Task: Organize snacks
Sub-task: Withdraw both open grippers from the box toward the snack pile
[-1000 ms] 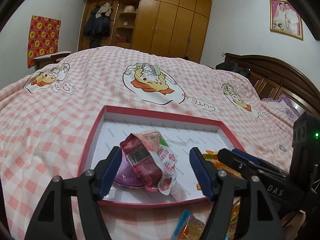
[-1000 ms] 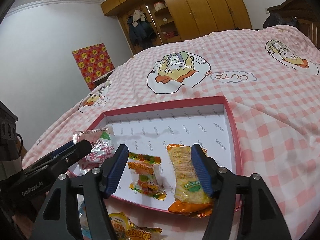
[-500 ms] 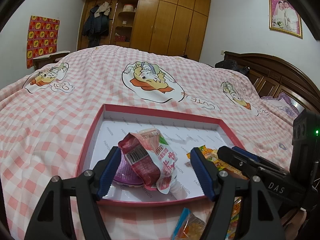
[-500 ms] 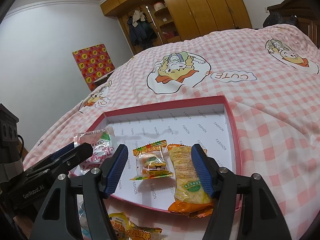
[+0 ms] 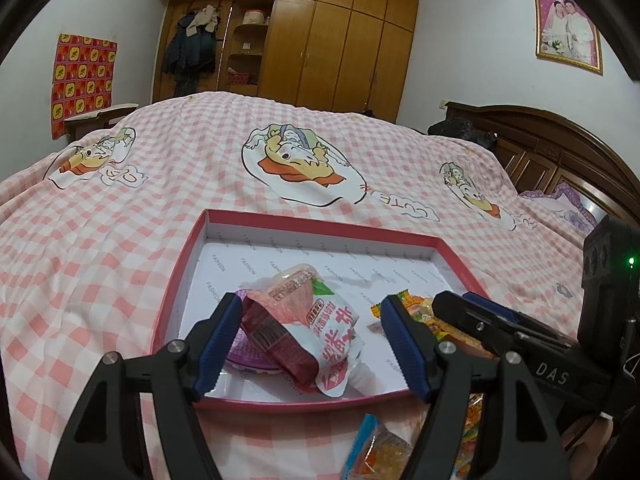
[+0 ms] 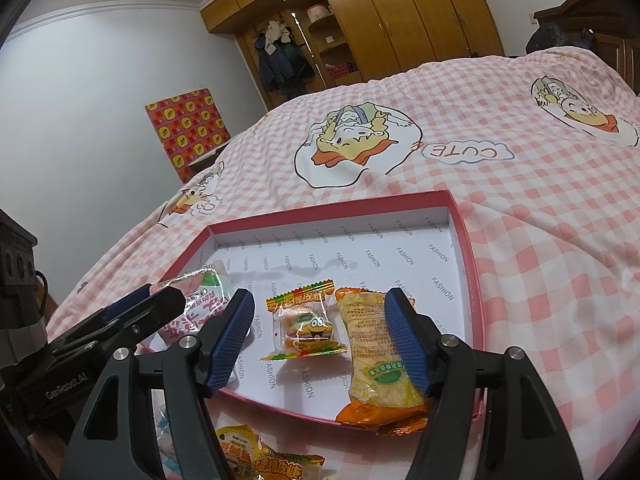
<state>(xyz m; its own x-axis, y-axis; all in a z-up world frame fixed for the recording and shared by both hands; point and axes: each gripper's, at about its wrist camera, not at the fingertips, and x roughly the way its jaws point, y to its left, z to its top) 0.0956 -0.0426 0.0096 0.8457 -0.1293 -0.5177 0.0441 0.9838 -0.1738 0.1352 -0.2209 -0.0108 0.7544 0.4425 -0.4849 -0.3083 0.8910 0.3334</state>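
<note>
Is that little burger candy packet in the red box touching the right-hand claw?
Apart. In the right wrist view the burger candy packet lies flat on the box floor, white floor showing between it and both fingers of the opening right gripper.

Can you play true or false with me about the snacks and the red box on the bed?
1. The red box sits on a pink checked blanket. True.
2. The burger candy packet lies inside the box. True.
3. The right tool is squeezing the burger candy. False: its jaws are opening and not touching it.
4. The box is completely full. False: its far half is bare.
5. The orange packet pokes over the box's near edge. True.
</note>
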